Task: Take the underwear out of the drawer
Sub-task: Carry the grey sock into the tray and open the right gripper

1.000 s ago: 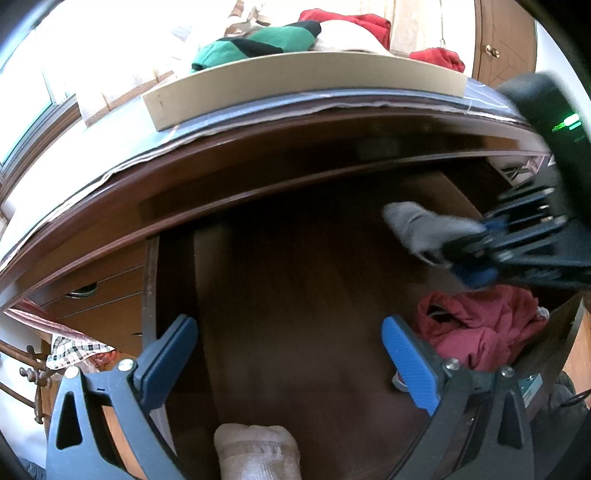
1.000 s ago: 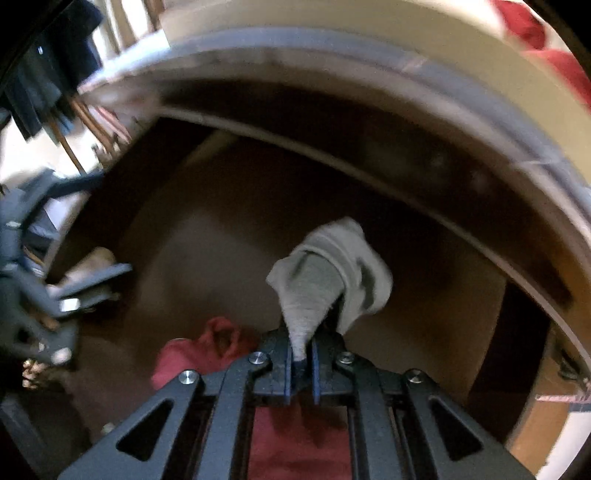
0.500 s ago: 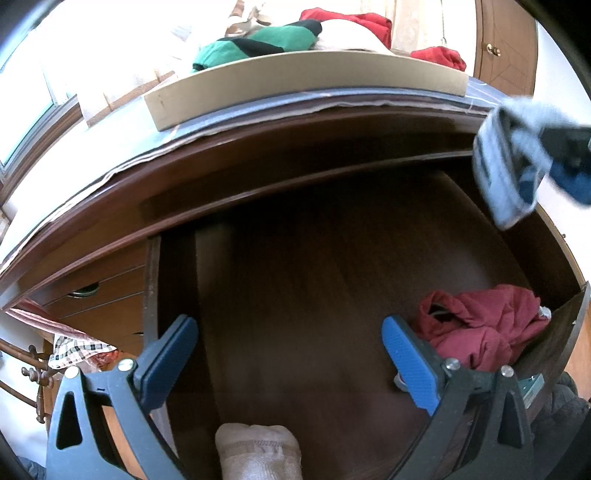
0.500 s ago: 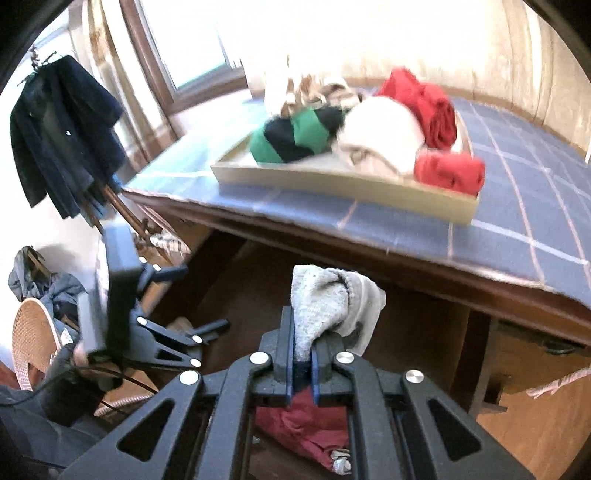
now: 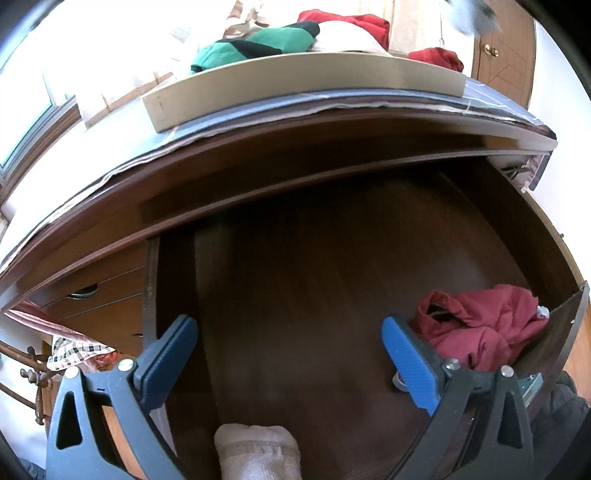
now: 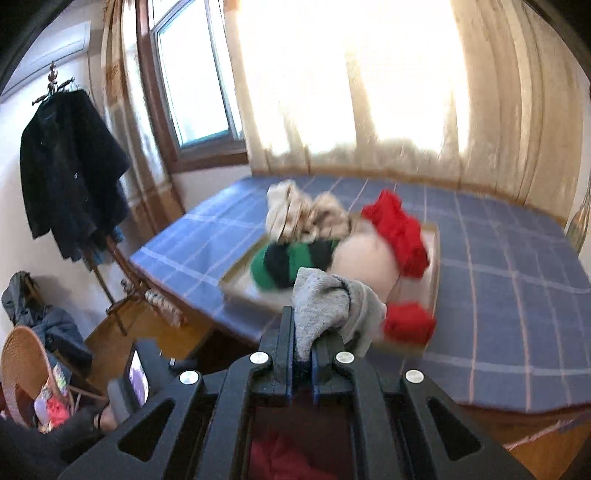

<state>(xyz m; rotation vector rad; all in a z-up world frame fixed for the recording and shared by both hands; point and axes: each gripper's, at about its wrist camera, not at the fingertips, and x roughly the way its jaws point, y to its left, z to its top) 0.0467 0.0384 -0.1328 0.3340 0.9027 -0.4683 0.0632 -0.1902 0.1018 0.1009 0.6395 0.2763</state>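
Right gripper (image 6: 303, 354): jaws pressed together on the grey underwear (image 6: 332, 306). Fabric is pinched at one end between the pads, the rest bunches above the fingertips and flops over to the right. It hangs in the air, clear of the drawer, in front of the tray (image 6: 436, 258) on the blue checked cloth (image 6: 517, 295). Right view is motion-blurred.

Tray holds a green-and-black folded piece (image 6: 291, 262), a cream bundle (image 6: 369, 262), red items (image 6: 399, 229) and a beige patterned piece (image 6: 303, 214). One more red piece (image 6: 408, 321) sits at the tray's near corner, just right of the grey fabric as seen from my right camera.

Left gripper (image 5: 291, 354): jaws spread wide, blue pads (image 5: 406, 362) apart, nothing between them. I'm holding it over the open drawer (image 5: 332, 277), pointing down into it. Drawer floor is dark wood, mostly bare. A dark red garment (image 5: 480, 325) lies crumpled in the right near corner, just beside my right-hand pad. A whitish knitted roll (image 5: 258, 454) sits at the bottom edge of the left view, between the two fingers but below them; can't tell if it's in the drawer or on its front edge.

From the left camera the same tray (image 5: 295, 81) sits on the top above the drawer. A grey blur (image 5: 469, 14) at the top edge is probably the lifted underwear; too smeared to confirm.
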